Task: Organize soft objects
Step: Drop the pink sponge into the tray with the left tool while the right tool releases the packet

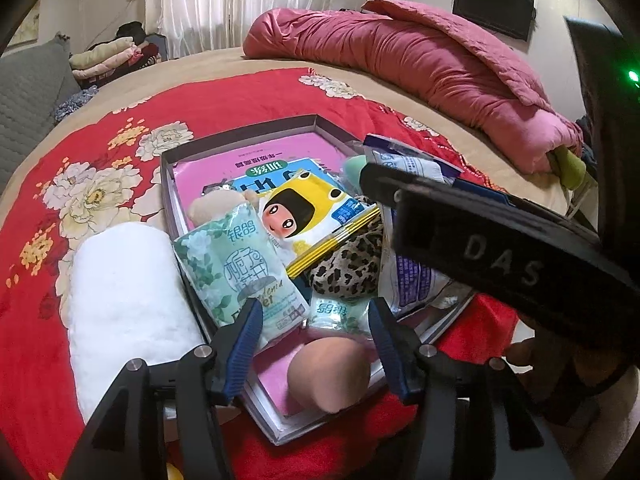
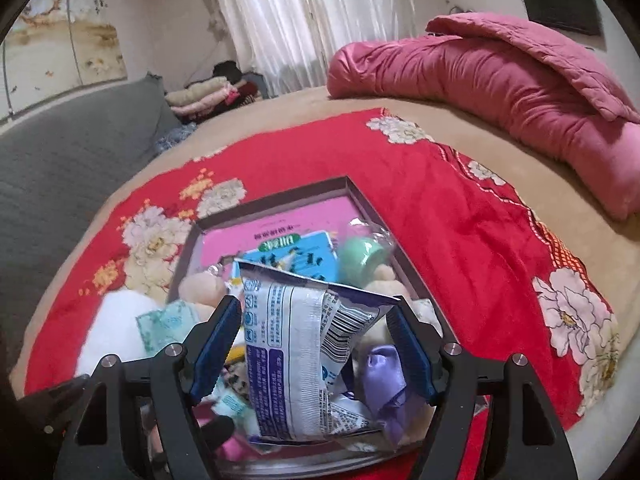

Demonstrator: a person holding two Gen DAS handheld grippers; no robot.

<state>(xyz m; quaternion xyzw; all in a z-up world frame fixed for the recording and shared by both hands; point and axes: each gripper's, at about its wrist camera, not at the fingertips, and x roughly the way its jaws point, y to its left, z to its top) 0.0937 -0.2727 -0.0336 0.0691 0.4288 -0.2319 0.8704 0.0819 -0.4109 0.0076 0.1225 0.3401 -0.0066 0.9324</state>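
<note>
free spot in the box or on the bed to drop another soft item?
Box: bare pink floor only at the far corner, beyond the blue booklet. Near half is piled with packets and plush. The red floral cloth left of the box, beyond the white towel roll, is bare.

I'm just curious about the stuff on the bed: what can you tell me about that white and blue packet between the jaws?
The packet is a crinkled, soft plastic pouch, white with blue print, text panels and a barcode. It stands roughly upright, its top edge folded, over the clutter in the box. It sits between the right gripper's wide jaws; whether the pads press it is unclear.
</note>
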